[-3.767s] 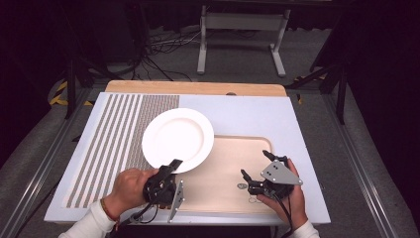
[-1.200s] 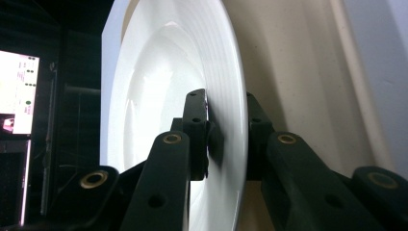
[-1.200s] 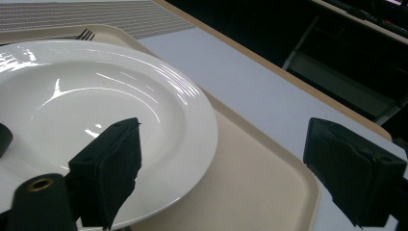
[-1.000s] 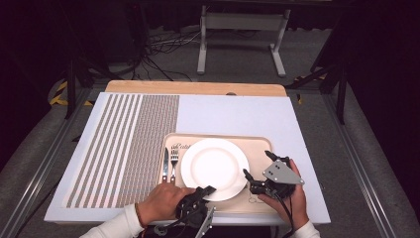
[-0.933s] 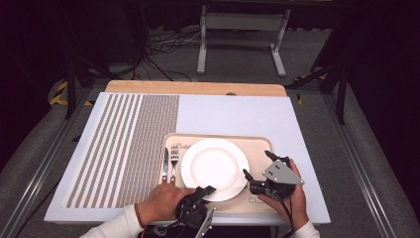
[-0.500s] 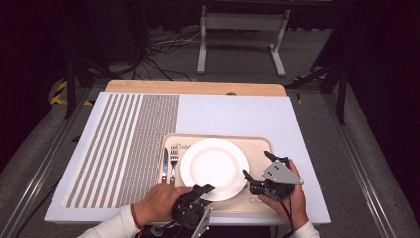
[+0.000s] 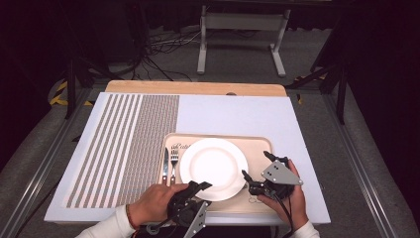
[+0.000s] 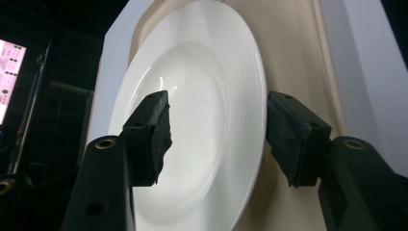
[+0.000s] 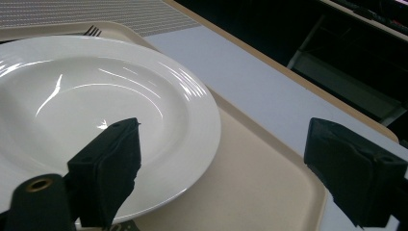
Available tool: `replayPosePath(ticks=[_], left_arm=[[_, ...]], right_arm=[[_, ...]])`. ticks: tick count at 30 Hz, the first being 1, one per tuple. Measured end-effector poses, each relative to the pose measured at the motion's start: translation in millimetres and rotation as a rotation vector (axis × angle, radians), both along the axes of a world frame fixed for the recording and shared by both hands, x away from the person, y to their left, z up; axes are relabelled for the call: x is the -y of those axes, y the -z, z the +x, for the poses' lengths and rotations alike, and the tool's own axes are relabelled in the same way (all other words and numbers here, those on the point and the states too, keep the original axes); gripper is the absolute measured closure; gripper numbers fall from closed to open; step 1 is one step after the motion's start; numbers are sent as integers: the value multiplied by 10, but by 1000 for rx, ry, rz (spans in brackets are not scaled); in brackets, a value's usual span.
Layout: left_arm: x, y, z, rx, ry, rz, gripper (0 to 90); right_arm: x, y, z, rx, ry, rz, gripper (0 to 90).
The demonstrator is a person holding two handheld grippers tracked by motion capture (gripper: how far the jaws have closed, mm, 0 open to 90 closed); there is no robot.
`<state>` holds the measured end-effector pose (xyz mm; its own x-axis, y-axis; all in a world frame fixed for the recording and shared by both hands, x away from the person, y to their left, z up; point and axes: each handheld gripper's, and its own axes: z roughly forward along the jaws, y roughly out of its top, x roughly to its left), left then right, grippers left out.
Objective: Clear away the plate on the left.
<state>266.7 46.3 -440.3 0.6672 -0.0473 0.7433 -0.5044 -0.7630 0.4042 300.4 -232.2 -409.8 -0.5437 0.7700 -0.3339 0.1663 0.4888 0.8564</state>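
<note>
A white plate (image 7: 213,167) lies flat on a beige tray (image 7: 258,148), with a fork (image 7: 174,162) and a knife (image 7: 166,162) to its left. My left gripper (image 7: 198,187) sits at the plate's near rim. In the left gripper view the left gripper (image 8: 219,139) straddles the rim of the plate (image 8: 202,82); its jaws have just been opening and the pads stand clear of the rim. My right gripper (image 7: 256,164) stands open at the plate's right rim. In the right gripper view, one jaw of the right gripper (image 9: 226,168) hovers over the plate (image 9: 96,91), the other over the tray (image 9: 260,168).
A striped placemat (image 7: 124,148) covers the left half of the white board (image 7: 237,114). A wooden edge (image 7: 198,88) runs along the far side. A metal stand (image 7: 242,29) is on the floor beyond. The tray sits close to the board's near edge.
The plate has gone from the placemat's edge onto the tray. Over the last second the left gripper's jaws opened off the plate's near rim. The right gripper kept still.
</note>
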Motion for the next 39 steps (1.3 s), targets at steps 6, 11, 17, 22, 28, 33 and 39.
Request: replayPosePath(ticks=[6, 11, 17, 22, 28, 33, 39], left_arm=[[-43, -94, -22, -21, 6, -48, 424], [-111, -167, 5, -24, -18, -100, 387], [-190, -234, 57, -24, -42, -132, 353], [-251, -274, 91, -24, -64, -159, 336], [-316, -301, 145, -17, -91, -172, 299], [-351, -308, 180, -24, -109, -188, 252], [-377, -304, 240, -48, -134, -202, 229]], right_arm=[[-13, 3, -2, -4, -6, -1, 138], [-20, 3, -1, -4, -7, -1, 138], [-25, 3, -2, -3, -10, 0, 138], [-24, 2, -3, -4, -11, 2, 138], [-30, 5, -5, -7, -16, 2, 138], [-34, 5, -8, -7, -17, 3, 138], [-32, -1, -14, -3, -22, 2, 138]])
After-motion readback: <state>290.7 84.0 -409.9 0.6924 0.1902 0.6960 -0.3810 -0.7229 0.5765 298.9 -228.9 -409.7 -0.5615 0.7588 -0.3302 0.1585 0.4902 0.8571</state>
